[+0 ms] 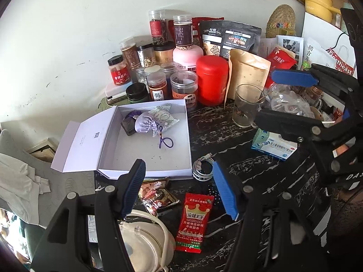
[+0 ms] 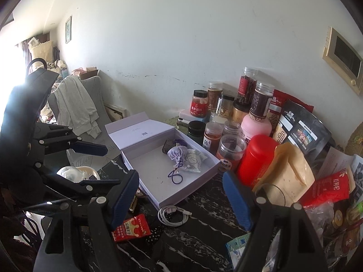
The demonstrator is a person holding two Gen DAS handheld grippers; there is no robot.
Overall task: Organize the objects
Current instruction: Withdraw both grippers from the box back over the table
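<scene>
Left wrist view shows the left gripper (image 1: 179, 188) above a dark marbled table (image 1: 249, 165), its two blue-padded jaws standing apart with nothing between them. Under it a red snack packet (image 1: 194, 222) lies flat near the front edge; its long axis runs from near to far and the printed crown end points away, toward the white box (image 1: 145, 165). This box is open, its lid folded out to the left, and it holds a lilac drawstring pouch (image 1: 146, 123) whose cord trails toward the near side. Just to the right of the box lies a coiled white cable (image 1: 202, 167). Further right a blue and white medicine carton (image 1: 274, 146) lies flat with its long axis left to right. A red canister (image 1: 212, 80) stands upright behind, among many jars.

In the right wrist view the right gripper (image 2: 181, 199) hangs over the same table, jaws wide apart and empty.
</scene>
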